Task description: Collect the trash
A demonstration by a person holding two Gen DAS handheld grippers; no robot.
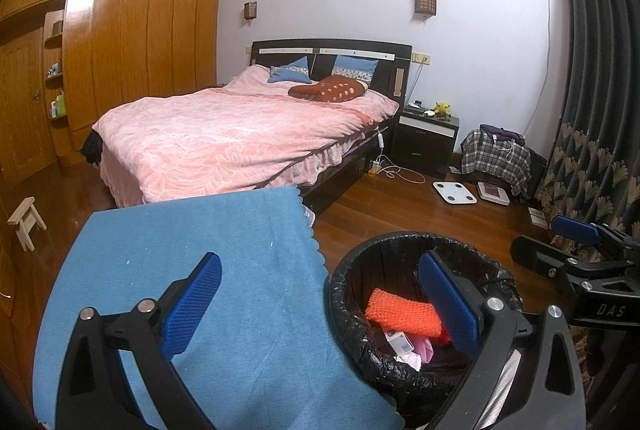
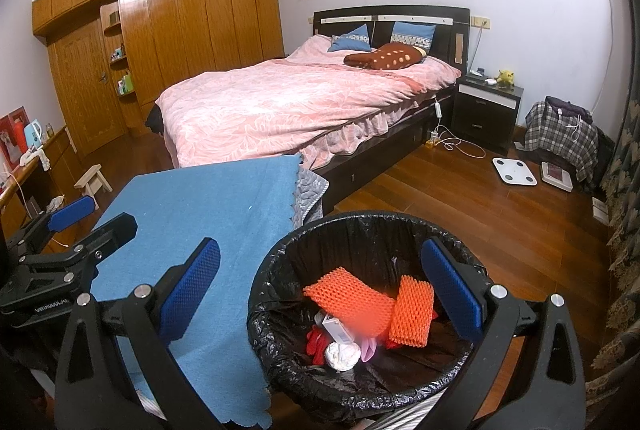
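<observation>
A bed (image 2: 304, 102) with a pink cover stood by the wardrobe (image 2: 192, 14). A nightstand (image 2: 486, 110) sat beside it, a scale (image 2: 514, 171) lay on the floor, and a stool (image 2: 93, 184) stood near the blue cloth (image 2: 200, 222).

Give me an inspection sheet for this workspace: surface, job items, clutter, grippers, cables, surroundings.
Surface: blue cloth covers the table; nothing seen on it.
Job's things: trash bin with black liner stands beside the table; it holds two orange foam nets, a small white box, a crumpled white wad and red and pink scraps.
Clutter: white scale and a second scale on the floor.
Grippers: left gripper open, empty; right gripper open, empty, over the bin.
Cables: white cords on the floor by the bed.
Surroundings: bed, nightstand, wardrobe, curtain.
</observation>
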